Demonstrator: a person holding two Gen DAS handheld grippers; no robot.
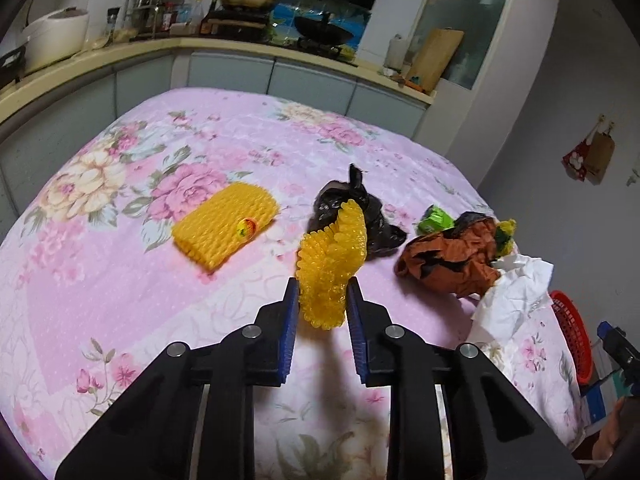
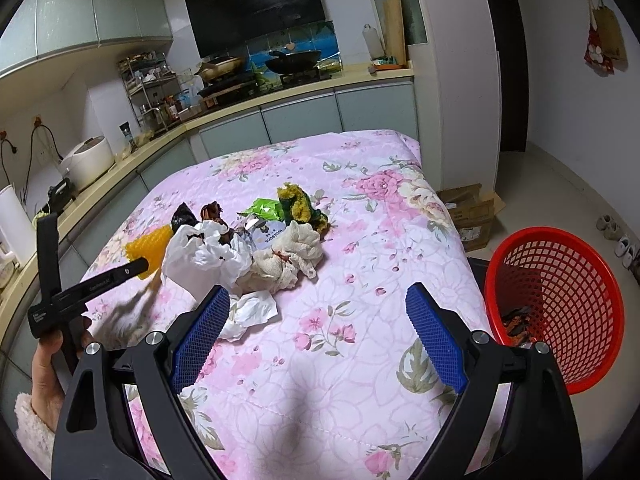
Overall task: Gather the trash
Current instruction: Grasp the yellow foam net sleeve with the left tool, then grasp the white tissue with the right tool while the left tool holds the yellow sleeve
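My left gripper (image 1: 322, 284) is shut on a crumpled yellow foam fruit net (image 1: 332, 264), lifted off the pink floral cloth (image 1: 120, 300). A second yellow net (image 1: 226, 226) lies flat to its left. Behind it sits a black plastic bag (image 1: 360, 208); to the right are brown crumpled paper (image 1: 452, 264) and white tissue (image 1: 512, 300). My right gripper (image 2: 319, 292) stands open over bare cloth, nothing between its fingers. Ahead of it lies a heap: white paper (image 2: 204, 256), a cream rag (image 2: 288, 256), a green wrapper (image 2: 264, 208) and a yellow-green sponge (image 2: 298, 202).
A red mesh basket (image 2: 560, 300) stands beside the table's right edge with some dark scraps inside. A small tissue wad (image 2: 250, 312) lies near my right gripper's left finger. A kitchen counter (image 1: 120, 46) runs behind and to the left. Cardboard boxes (image 2: 472, 212) sit on the floor.
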